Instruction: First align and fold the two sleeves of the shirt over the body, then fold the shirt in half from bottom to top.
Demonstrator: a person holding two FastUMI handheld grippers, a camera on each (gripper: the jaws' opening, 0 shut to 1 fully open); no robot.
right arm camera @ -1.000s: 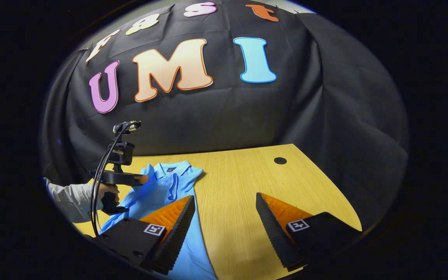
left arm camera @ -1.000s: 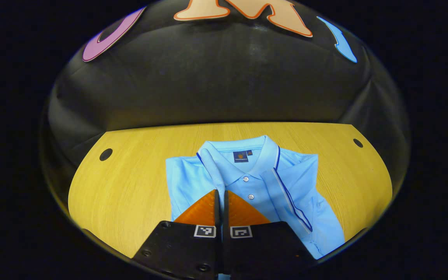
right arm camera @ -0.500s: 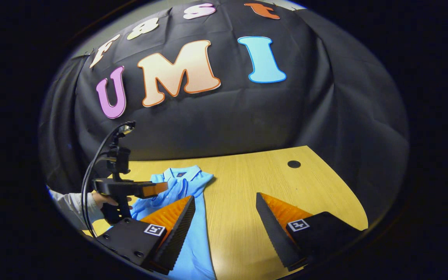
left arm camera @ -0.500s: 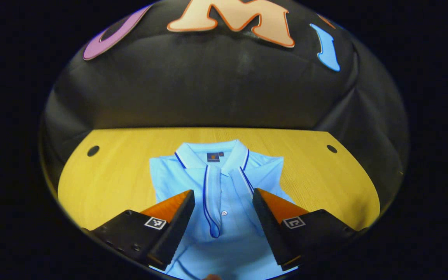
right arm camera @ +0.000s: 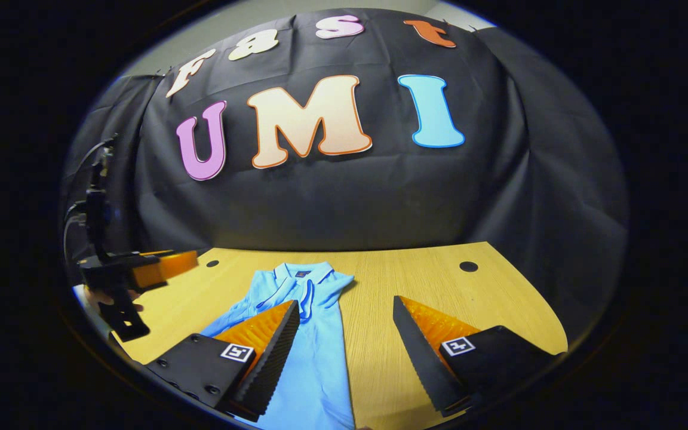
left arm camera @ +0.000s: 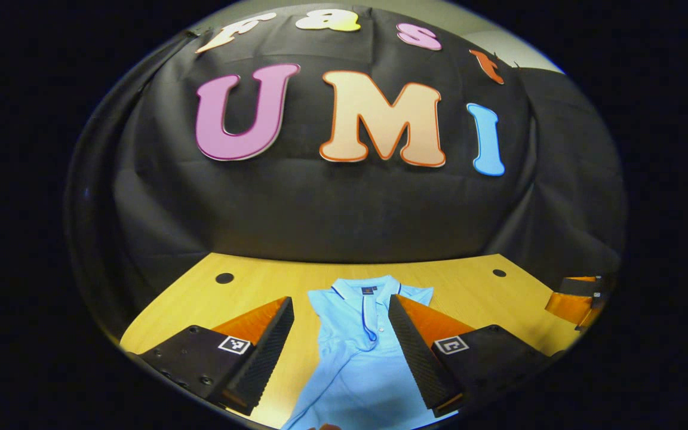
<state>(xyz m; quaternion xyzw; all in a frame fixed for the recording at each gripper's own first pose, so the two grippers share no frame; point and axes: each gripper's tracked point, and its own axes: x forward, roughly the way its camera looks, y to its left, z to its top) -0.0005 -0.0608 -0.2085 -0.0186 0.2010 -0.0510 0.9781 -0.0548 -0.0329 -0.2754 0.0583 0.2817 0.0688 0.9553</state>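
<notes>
The left tool [left arm camera: 339,352] and right tool [right arm camera: 344,352], both spread and empty above the shirt [left arm camera: 363,352], risk disturbing the apparently folded sleeves when gripping its hem on the bench [left arm camera: 248,286].

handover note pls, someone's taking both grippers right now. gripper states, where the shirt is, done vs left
Left gripper: open, holding nothing, above the shirt.
Right gripper: open, holding nothing, over the shirt's right edge and bare table.
Shirt: flat on the table, collar toward the booth wall, front up.
Done: both sleeves look folded in over the body; the shirt reads as a narrow strip.
Left: take the bottom hem, which lies out of frame near the person, and fold it up to the collar.
</notes>
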